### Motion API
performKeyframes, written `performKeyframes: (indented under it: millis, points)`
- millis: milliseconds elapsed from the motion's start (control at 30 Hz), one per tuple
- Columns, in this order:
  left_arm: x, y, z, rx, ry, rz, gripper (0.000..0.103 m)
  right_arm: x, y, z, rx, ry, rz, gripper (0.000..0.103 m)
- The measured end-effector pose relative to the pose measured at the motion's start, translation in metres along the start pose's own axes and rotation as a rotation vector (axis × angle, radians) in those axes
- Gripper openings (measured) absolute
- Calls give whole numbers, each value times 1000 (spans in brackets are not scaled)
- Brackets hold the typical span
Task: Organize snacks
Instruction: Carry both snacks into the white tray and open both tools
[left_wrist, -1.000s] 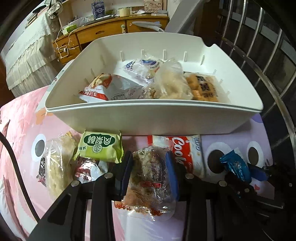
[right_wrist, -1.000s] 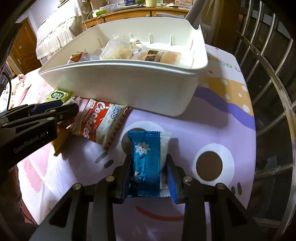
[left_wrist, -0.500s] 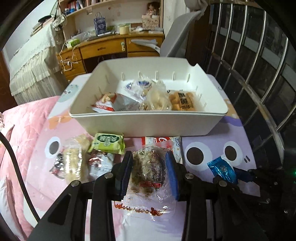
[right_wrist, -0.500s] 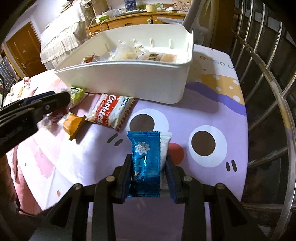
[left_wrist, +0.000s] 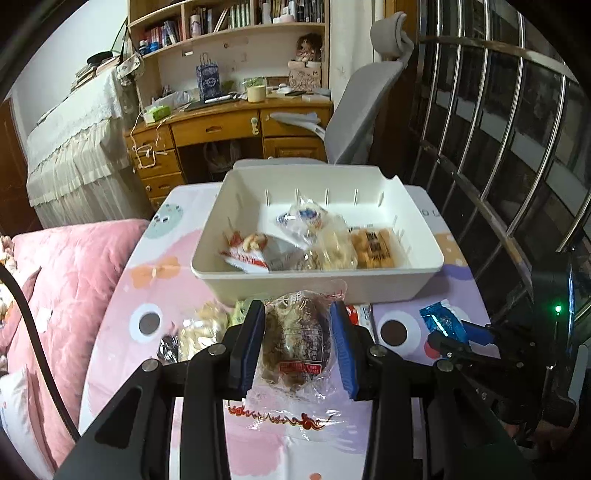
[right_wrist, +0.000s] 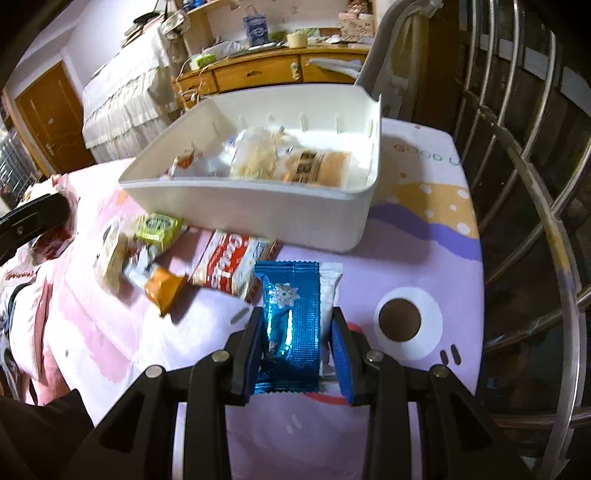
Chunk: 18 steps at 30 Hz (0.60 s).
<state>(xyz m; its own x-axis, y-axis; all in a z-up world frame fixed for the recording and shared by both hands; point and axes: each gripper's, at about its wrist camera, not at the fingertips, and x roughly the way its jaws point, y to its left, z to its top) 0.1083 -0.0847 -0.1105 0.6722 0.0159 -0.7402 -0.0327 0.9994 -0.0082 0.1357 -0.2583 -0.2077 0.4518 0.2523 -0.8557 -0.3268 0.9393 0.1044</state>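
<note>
The white bin (left_wrist: 388, 288) already holds part of the job: I can see four or so packets lying in it, among them a red-and-white bag (left_wrist: 255, 251), a clear bag of pale puffs (left_wrist: 328, 247) and an orange-brown biscuit pack (left_wrist: 373, 247). By my reckoning that puts me somewhere past the middle, with two more on the way and a handful left. In my left gripper (left_wrist: 297, 343) the jaws are narrowed onto a clear bag with a dark brown pastry (left_wrist: 295, 339), pinched from both sides and lifted off the surface (right_wrist: 424, 266), just short of the bin's near wall. In my right gripper (right_wrist: 297, 339) the jaws are squeezed onto a shiny blue wrapper (right_wrist: 291, 317) with a white packet (right_wrist: 330, 291) pressed against its right side, so I seem to carry two there. Still lying on the surface in front of the bin are a red-and-white cookie pack (right_wrist: 232, 266), a green packet (right_wrist: 157, 229), a small orange packet (right_wrist: 164, 290) and a pale bag (right_wrist: 110, 258) beside them, all close together; these remain to be gathered after I drop what I hold.
</note>
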Motion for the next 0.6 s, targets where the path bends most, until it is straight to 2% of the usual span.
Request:
performKeyframes:
  millis: [267,600]
  points:
    - [8,24,40,35,-25,-55,35,-16,-7,29,106,-57,-76,34]
    - [48,45,86,72,-19,-125,35,-29,-11,73,183,-133,-178,34]
